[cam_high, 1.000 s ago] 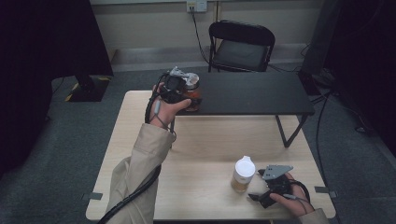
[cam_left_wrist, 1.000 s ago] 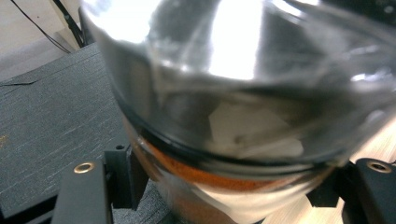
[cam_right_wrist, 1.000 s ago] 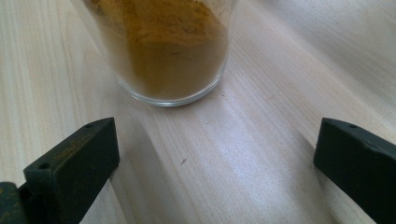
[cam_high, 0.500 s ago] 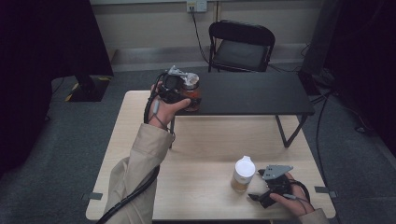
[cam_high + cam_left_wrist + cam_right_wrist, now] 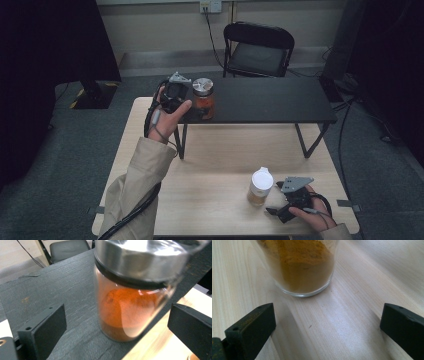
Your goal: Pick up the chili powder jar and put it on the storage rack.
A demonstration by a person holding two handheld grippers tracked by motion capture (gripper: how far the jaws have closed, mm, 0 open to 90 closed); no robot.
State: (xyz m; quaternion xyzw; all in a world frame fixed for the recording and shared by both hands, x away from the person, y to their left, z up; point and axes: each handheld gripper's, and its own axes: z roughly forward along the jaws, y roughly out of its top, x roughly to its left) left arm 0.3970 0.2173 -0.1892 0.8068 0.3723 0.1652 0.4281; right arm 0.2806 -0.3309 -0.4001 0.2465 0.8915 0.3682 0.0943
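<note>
Left gripper (image 5: 196, 102): jaws have just been opening and now stand apart, either side of the red jar (image 5: 203, 98) without touching it. The jar sits upright at the front left edge of the black shelf (image 5: 270, 100); the shelf top to its right is bare. Yellow jar (image 5: 260, 186): upright on the wood table (image 5: 220, 160), close to the near edge. Right gripper (image 5: 272, 212): jaws apart, just beside that jar, gripping nothing.
</note>
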